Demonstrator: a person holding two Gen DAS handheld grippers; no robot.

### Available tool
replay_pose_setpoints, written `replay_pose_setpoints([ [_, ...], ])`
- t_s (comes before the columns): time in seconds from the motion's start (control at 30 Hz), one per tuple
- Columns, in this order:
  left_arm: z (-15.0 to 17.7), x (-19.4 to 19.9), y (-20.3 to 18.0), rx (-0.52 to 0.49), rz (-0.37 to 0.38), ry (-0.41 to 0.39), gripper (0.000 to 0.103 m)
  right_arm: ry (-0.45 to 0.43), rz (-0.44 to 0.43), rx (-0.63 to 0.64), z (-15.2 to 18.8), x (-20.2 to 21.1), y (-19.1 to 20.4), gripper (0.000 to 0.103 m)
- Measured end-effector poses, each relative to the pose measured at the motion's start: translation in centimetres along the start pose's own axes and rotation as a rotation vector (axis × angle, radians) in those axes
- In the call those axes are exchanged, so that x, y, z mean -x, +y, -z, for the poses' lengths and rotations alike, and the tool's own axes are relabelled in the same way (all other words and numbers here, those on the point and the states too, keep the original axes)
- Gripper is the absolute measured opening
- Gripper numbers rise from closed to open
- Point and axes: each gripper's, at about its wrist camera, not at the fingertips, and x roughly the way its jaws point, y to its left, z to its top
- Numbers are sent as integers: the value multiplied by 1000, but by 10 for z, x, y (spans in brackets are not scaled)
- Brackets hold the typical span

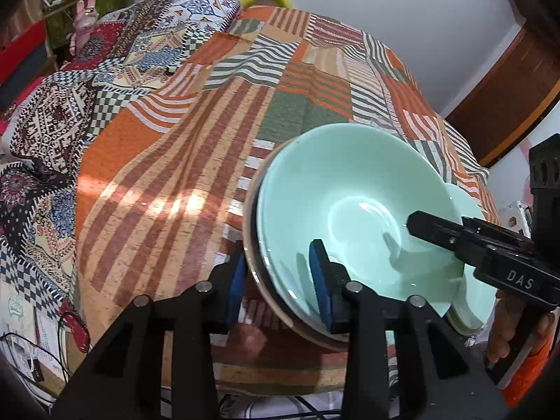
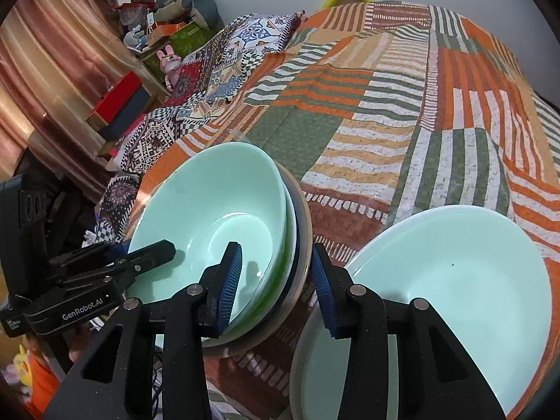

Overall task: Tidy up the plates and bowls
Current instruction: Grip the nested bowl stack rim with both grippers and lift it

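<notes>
A stack of nested bowls, mint green (image 1: 353, 192) inside a darker beige-rimmed one, sits on the patchwork bedspread (image 1: 168, 161). My left gripper (image 1: 280, 280) is open with its jaws astride the stack's near-left rim, not closed on it. My right gripper (image 2: 276, 280) is also open, astride the stack's (image 2: 217, 210) right rim. A stack of mint green plates (image 2: 455, 273) lies to the right, also showing in the left wrist view (image 1: 472, 301). Each gripper shows in the other's view: the right one (image 1: 455, 238) and the left one (image 2: 115, 266).
A patterned pillow (image 2: 245, 45) and folded quilts lie at the bed's far left. Shelves with boxes and a pink toy rabbit (image 2: 169, 61) stand beyond. Cables (image 1: 31, 350) hang at the bed's near-left edge. A wooden door (image 1: 507, 98) is at the right.
</notes>
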Motion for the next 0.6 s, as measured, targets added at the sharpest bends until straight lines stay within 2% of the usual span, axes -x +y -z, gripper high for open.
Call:
replay_pose_setpoints([
  [0.37,3,1,-11,-21,-77,-21,34,1,52,-2,3,-3,5,37],
  [0.6,2,5,-12,0,-78,-19,35,9,48,-20,2,0,5,37],
])
